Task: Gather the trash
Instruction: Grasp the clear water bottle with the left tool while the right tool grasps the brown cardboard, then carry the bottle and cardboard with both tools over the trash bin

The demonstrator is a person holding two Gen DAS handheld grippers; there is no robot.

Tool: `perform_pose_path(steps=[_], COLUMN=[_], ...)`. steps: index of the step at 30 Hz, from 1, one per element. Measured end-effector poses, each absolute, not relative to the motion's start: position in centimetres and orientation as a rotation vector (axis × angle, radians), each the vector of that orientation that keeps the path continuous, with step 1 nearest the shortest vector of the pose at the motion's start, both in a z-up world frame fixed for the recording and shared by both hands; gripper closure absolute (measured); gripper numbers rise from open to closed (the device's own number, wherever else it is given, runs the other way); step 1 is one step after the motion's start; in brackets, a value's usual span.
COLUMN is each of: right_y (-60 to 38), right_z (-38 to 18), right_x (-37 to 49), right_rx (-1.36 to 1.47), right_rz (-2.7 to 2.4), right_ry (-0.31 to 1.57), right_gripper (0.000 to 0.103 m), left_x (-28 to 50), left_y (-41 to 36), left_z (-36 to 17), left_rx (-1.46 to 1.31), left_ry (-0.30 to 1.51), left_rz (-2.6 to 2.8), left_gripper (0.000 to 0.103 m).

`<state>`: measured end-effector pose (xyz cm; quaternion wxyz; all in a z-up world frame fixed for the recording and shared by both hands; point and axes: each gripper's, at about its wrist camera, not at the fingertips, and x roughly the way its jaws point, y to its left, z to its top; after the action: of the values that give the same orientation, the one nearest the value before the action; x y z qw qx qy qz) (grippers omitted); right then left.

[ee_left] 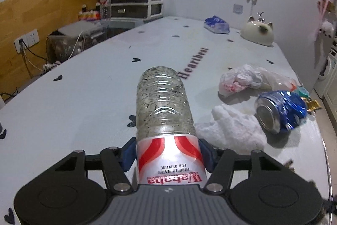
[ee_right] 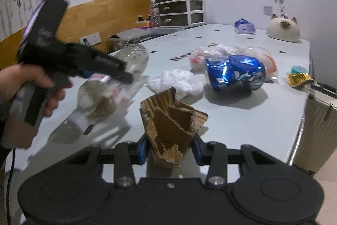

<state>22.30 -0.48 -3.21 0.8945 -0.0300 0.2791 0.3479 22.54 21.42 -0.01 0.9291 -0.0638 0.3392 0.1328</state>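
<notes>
Between the blue pads of the left gripper (ee_left: 167,153) sits a plastic bottle (ee_left: 164,107), clamped at its red-and-white label, its base pointing away over the table (ee_left: 84,98). Right of the bottle lie a white tissue (ee_left: 229,128), a crushed blue can (ee_left: 280,111) and a crumpled plastic bag (ee_left: 242,79).

From the right wrist, the right gripper (ee_right: 168,149) pinches a torn cardboard scrap (ee_right: 170,125). Left of the cardboard, a hand (ee_right: 35,85) holds the other gripper around the bottle (ee_right: 118,81).
</notes>
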Motion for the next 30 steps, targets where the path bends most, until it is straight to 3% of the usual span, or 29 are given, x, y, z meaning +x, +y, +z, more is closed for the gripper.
perform_pose_path(steps=[30], right_y=[-8.9], right_z=[3.5], right_x=[13.2], right_rx=[0.075], right_rz=[0.427], right_ry=[0.364], right_gripper=[0.061], left_x=[6.9], left_y=[11.7], left_z=[4.0], left_rx=[-0.050], left_ry=[0.352], left_rz=[0.108], left_gripper=[0.041])
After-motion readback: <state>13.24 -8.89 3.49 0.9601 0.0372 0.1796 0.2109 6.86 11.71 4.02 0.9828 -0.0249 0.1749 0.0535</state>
